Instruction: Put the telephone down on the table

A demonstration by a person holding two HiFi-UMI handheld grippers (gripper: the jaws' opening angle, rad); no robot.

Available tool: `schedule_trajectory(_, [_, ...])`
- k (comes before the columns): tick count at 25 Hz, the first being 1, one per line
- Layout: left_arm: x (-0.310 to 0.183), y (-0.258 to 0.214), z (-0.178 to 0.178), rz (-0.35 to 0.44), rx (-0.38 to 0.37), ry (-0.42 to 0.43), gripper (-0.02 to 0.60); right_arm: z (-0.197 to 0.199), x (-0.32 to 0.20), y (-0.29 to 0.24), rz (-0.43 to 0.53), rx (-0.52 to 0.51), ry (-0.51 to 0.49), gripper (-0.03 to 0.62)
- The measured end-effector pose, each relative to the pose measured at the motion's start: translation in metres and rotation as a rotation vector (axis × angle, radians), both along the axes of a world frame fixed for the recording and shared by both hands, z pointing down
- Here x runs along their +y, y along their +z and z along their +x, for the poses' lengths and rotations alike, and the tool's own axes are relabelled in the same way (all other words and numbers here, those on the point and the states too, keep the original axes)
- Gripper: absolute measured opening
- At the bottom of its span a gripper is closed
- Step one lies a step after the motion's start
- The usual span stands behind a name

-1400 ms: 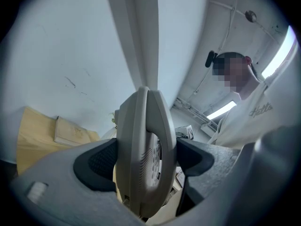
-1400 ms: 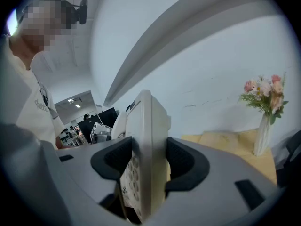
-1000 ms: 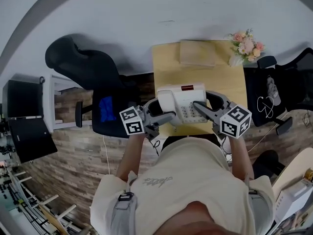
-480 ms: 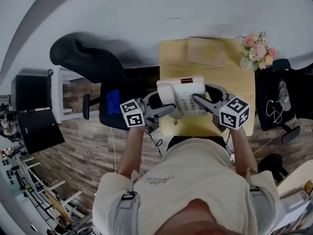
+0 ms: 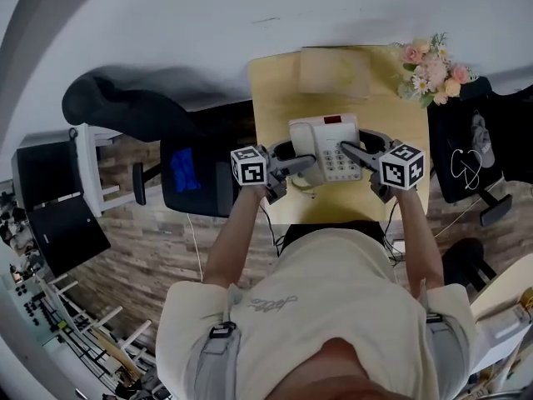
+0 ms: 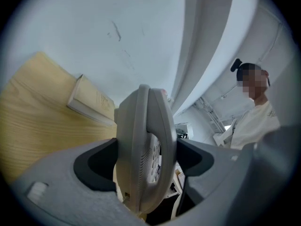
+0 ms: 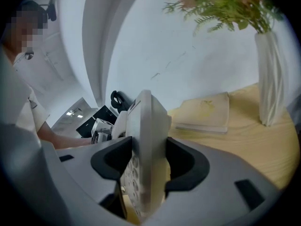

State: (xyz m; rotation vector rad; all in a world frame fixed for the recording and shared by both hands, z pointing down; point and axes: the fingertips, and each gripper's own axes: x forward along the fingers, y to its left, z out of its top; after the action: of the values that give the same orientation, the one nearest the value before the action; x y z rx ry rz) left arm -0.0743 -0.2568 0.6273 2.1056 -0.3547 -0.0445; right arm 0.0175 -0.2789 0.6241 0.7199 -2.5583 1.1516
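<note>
A white desk telephone point(image 5: 326, 147) with a keypad and a small red display is held over the light wooden table point(image 5: 283, 198). My left gripper point(image 5: 293, 162) is shut on its left side, where the handset lies. My right gripper point(image 5: 358, 153) is shut on its right edge. In the left gripper view the telephone point(image 6: 146, 149) stands edge-on between the dark jaw pads. The right gripper view shows the telephone point(image 7: 143, 154) clamped the same way, keypad facing left. Whether its base touches the table is hidden.
A closed tan book point(image 5: 335, 72) lies at the table's far edge. A white vase of pink flowers point(image 5: 429, 67) stands at the far right corner. A black office chair point(image 5: 196, 169) is left of the table and another chair point(image 5: 470, 161) is to its right.
Both grippers have carried the telephone forward over the middle of the table. The head view has shifted, so the table now sits more centrally.
</note>
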Motion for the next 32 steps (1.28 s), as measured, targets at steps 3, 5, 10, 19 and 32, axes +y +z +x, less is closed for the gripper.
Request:
schedule_trajectory(3, [-0.005,0.021,0.016,-0.039,-0.005,0.031,0.379,0.016,-0.003,0.022,-0.040,0.004,0.021,0.216])
schedule_trajectory(5, [-0.010,0.033,0.023,-0.065,-0.001,0.033,0.379,0.023,-0.007,0.034,-0.060,0.001,0.035,0.216])
schedule_trajectory(10, [-0.018,0.059,0.029,-0.122,-0.014,0.036,0.379,0.029,-0.015,0.063,-0.118,-0.007,0.034,0.216])
schedule_trajectory(19, [-0.033,0.091,0.032,-0.201,-0.035,0.015,0.379,0.031,-0.029,0.100,-0.205,-0.018,0.030,0.218])
schedule_trajectory(32, [-0.039,0.118,0.033,-0.275,-0.057,0.008,0.379,0.030,-0.032,0.135,-0.312,-0.015,0.033,0.218])
